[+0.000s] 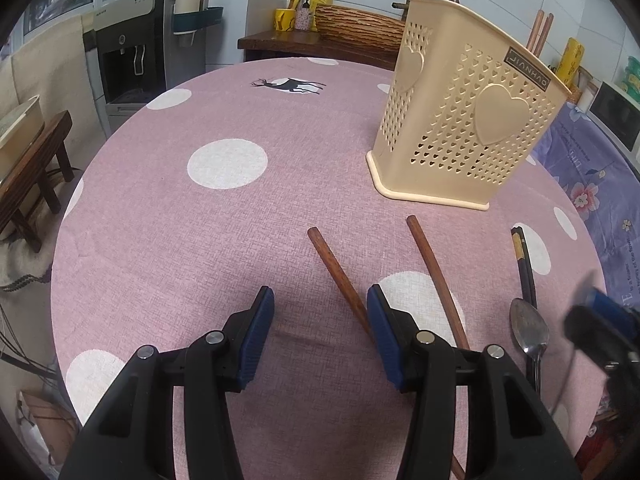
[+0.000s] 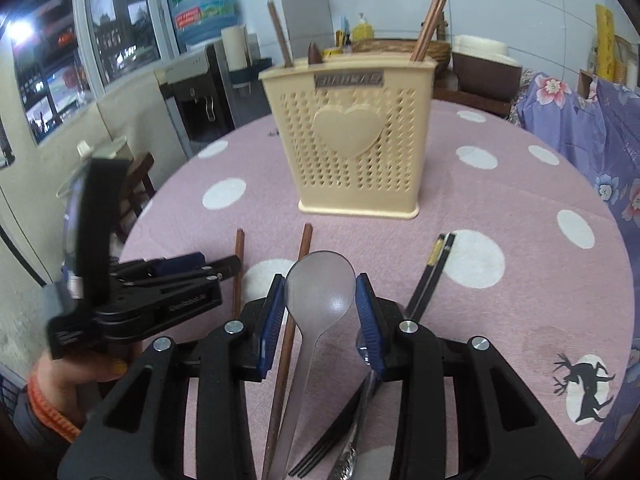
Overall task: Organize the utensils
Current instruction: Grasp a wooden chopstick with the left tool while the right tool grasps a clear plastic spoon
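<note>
We note right hand-held gripper (image 2: 320, 312) clenched on translucent grey plastic spoon (image 2: 318, 300), bowl between blue pads, raised above pink polka-dot desk (image 2: 520, 320). Left hand-held gripper (image 1: 320, 336) released, nothing between pads. Cream perforated plastic utensil holder (image 2: 356, 136) at 12 o'clock. Two brown wooden chopsticks (image 1: 340, 276), metal spoon (image 1: 529, 330), black chopsticks (image 2: 430, 276) lie on desk.
</note>
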Demonstrator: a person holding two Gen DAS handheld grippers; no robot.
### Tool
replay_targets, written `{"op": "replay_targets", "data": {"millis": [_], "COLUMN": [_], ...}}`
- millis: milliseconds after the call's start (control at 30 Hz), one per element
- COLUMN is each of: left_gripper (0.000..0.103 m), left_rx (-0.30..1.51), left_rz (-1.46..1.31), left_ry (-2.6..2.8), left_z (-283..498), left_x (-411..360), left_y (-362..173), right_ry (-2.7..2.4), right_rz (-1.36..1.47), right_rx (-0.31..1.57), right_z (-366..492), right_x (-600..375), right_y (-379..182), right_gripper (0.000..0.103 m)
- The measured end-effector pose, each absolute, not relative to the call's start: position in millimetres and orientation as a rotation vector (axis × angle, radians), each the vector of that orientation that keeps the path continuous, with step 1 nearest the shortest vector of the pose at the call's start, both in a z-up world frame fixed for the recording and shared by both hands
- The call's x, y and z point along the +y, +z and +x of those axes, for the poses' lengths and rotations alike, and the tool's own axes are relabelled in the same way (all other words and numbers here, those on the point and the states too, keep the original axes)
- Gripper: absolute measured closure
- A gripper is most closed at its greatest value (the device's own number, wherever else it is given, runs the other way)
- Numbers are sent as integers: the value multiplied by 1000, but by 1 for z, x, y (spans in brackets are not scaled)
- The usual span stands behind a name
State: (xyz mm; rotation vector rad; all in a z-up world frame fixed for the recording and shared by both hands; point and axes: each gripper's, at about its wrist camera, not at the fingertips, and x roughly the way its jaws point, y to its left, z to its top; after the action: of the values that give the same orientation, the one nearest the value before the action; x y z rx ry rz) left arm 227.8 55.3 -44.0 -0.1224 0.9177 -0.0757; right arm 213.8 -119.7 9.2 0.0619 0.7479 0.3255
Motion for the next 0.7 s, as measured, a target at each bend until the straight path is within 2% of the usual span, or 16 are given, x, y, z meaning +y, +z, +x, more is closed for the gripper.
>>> {"op": "replay_targets", "data": {"millis": [167,300,500,700], "left_gripper": [55,65,88,95], "left_rx": [942,945,940,940], "left_rz": [-102,-14,71,77], "left_ry": [-68,-66,-51,-51], "left_z": [238,244,249,251], "left_x": [46,25,9,2], "left_y": [-44,-46,-46,-46], "right_ry": [315,316,321,327], "right_rz": [75,85,95,102], "right_rx": [683,664,649,644], "right_z": [197,190,187,186], "right_x": [-133,-140,-147,-150], "right_y": [30,36,39,38], "right_gripper": [66,67,67,67]}}
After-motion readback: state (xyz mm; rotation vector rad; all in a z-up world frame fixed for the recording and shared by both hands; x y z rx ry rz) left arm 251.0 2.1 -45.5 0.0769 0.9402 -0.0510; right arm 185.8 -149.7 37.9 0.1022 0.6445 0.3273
